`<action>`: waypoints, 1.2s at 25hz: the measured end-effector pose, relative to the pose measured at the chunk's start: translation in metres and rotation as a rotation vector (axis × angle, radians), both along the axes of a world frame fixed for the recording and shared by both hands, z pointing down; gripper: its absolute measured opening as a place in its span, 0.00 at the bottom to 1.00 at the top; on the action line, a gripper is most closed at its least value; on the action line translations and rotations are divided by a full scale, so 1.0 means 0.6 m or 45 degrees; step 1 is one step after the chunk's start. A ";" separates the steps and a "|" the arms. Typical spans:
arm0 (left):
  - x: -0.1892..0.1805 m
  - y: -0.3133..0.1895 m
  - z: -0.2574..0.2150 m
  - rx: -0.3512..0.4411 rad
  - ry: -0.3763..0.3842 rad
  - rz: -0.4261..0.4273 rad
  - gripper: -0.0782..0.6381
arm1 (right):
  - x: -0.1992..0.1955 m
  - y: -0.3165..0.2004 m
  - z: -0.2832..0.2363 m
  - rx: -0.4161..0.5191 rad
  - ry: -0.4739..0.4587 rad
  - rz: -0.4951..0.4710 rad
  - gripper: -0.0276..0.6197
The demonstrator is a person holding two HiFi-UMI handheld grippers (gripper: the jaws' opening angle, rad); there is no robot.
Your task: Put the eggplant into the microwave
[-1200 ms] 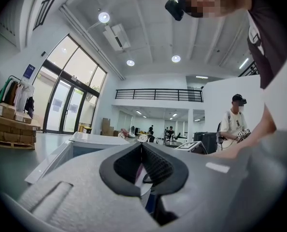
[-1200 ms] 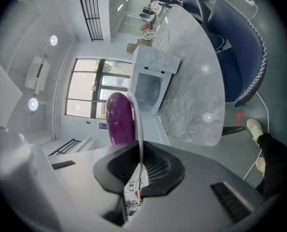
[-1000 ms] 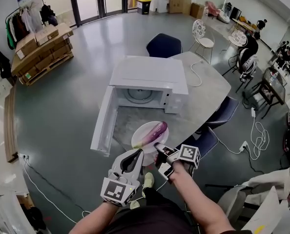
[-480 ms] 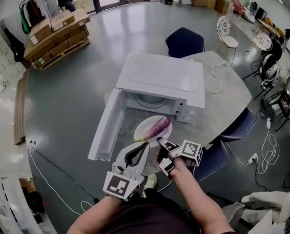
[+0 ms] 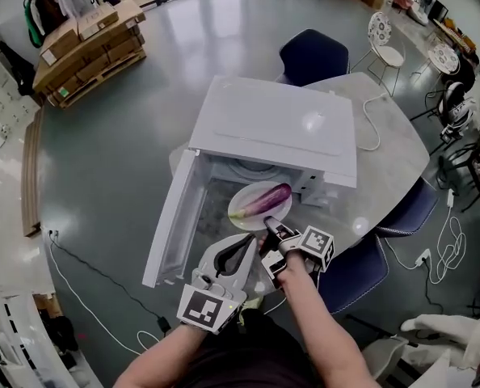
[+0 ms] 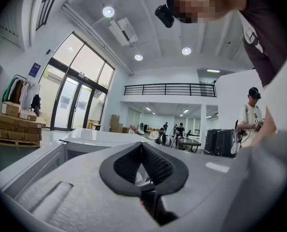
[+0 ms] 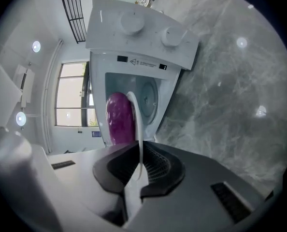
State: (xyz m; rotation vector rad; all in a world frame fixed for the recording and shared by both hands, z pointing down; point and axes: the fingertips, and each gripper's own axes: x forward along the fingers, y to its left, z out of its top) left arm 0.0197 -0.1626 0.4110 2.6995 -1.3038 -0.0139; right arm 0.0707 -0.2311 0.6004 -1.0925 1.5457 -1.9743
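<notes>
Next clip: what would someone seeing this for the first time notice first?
A purple eggplant lying on a white plate stands out, mid-frame in the head view, with the right claw clamped on the plate's near rim. Just beyond it sits a white microwave on the grey table, its door swung wide open to the left. The left claw is shut and empty beside the right one.

Grey marble table (image 5: 393, 168) — a white microwave (image 5: 276, 128) and a white cable (image 5: 376, 132) rest on it
</notes>
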 end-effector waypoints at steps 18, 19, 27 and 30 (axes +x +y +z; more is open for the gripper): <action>-0.020 -0.130 0.099 -0.003 0.031 0.046 0.12 | -0.014 -0.176 0.134 -0.050 -0.023 0.269 0.07; -0.021 -0.132 0.101 -0.004 0.034 0.044 0.12 | -0.015 -0.183 0.135 -0.049 -0.023 0.277 0.07; -0.036 -0.149 0.116 -0.020 0.034 0.021 0.12 | -0.023 -0.216 0.148 -0.052 -0.012 0.307 0.07; -0.039 -0.153 0.120 -0.028 0.039 0.010 0.12 | -0.021 -0.221 0.150 -0.053 -0.004 0.319 0.07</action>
